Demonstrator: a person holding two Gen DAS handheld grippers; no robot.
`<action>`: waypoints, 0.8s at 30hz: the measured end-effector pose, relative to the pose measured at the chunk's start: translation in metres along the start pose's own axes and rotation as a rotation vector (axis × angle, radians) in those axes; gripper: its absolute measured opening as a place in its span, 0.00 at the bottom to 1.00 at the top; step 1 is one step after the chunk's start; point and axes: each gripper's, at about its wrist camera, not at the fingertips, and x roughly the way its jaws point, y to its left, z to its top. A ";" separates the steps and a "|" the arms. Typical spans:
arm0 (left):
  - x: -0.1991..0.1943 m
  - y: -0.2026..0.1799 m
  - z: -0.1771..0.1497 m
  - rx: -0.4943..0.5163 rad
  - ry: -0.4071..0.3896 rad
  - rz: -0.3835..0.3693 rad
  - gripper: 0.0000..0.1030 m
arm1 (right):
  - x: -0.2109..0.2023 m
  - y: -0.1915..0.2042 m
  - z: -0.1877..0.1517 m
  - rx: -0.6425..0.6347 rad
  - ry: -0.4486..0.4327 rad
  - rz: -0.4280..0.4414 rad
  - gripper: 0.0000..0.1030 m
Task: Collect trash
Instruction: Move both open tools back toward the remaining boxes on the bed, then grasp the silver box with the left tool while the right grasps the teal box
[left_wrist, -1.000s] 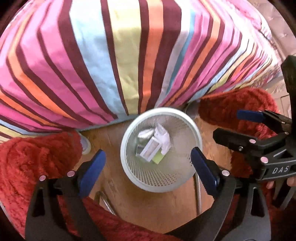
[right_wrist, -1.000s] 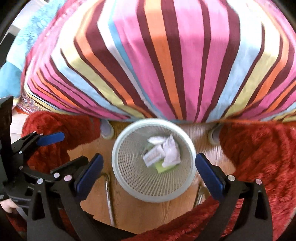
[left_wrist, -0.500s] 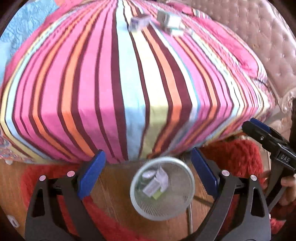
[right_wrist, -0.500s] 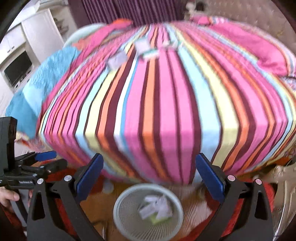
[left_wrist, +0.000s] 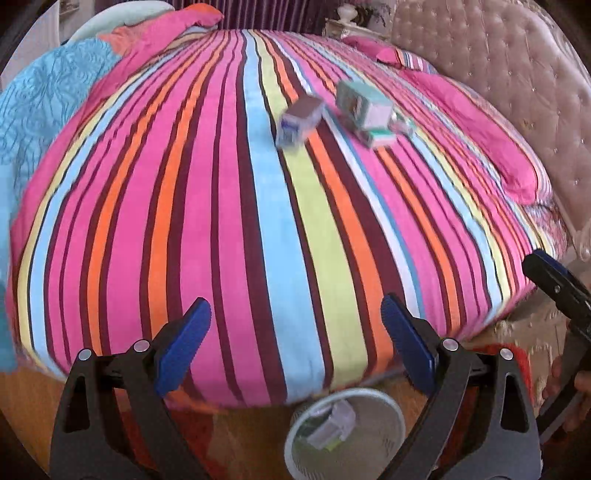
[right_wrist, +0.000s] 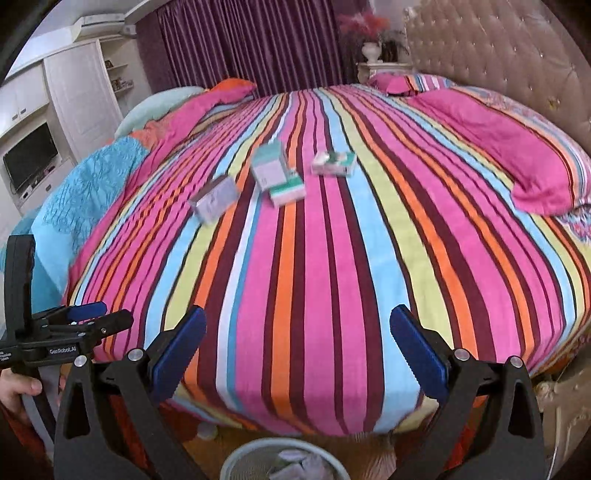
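Your trash, four small boxes (right_wrist: 273, 177), lies scattered mid-bed on the striped bedspread (right_wrist: 314, 277), well beyond both tongs. The mesh bin (left_wrist: 347, 435) sits on the floor at the bed's foot, below them. Your left tongs (left_wrist: 295, 350) and right tongs (right_wrist: 299, 354) gape wide, holding nothing.

Striped bed (right_wrist: 314, 277), four boxes (right_wrist: 280, 177), wide claw (right_wrist: 297, 354), bin (right_wrist: 236, 458)
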 end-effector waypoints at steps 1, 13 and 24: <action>0.002 0.000 0.006 0.000 -0.005 0.002 0.88 | 0.002 0.001 0.003 0.002 -0.004 0.000 0.92; 0.038 0.000 0.073 0.019 -0.030 0.009 0.88 | 0.037 0.009 0.033 -0.023 -0.010 -0.008 0.92; 0.062 -0.002 0.098 0.023 -0.024 0.012 0.88 | 0.060 0.007 0.052 -0.028 0.006 -0.015 0.92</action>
